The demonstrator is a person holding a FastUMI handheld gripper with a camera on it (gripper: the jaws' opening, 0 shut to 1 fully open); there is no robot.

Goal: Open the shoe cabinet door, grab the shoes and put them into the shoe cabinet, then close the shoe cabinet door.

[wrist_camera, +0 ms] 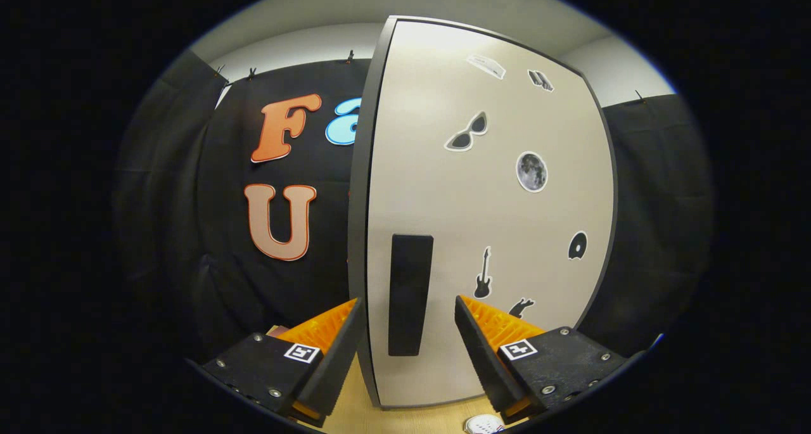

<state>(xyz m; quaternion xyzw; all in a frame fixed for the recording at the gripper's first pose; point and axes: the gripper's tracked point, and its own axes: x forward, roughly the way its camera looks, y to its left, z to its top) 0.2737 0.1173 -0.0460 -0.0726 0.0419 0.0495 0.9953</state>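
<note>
The shoe cabinet door is a tall pale panel with a dark frame, carrying several small stickers. A black vertical handle sits low near the door's left edge. My gripper is open, its two fingers standing either side of the handle with a gap on each side. The left finger lies by the door's left edge, the right finger in front of the panel. A bit of a white shoe peeks out below the right finger.
The cabinet stands on a light wooden surface. Black cloth walls hang to the left and right of the cabinet, with a white wall and ceiling above.
</note>
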